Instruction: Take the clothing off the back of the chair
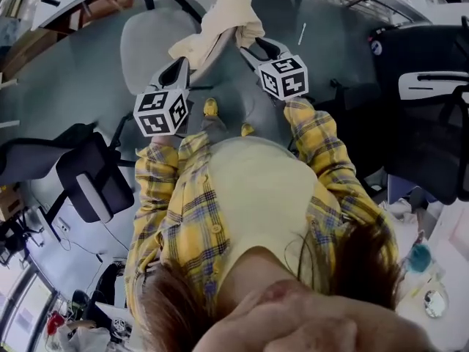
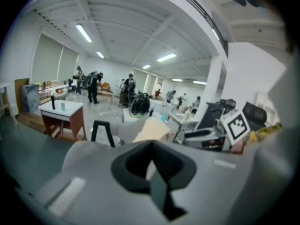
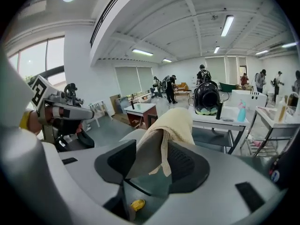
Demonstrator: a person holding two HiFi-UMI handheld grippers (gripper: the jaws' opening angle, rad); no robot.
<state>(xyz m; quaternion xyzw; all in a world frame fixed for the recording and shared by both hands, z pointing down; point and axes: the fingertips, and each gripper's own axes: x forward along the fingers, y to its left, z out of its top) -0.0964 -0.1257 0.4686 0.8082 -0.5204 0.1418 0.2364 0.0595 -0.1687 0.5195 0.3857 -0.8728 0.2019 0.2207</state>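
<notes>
The cream clothing hangs bunched in the air just right of the grey chair. My left gripper is shut on the cloth's lower end; in the left gripper view only a pale sliver of the clothing shows between the closed jaws of this gripper. My right gripper reaches the cloth's other side. In the right gripper view the clothing drapes down between the parted jaws of the right gripper, lying against the left one with a gap on the right. The chair sits behind.
A black office chair stands at the left and another black chair at the right. A white-topped table with brown legs and a white table bearing a black helmet stand beyond. People stand far back in the hall.
</notes>
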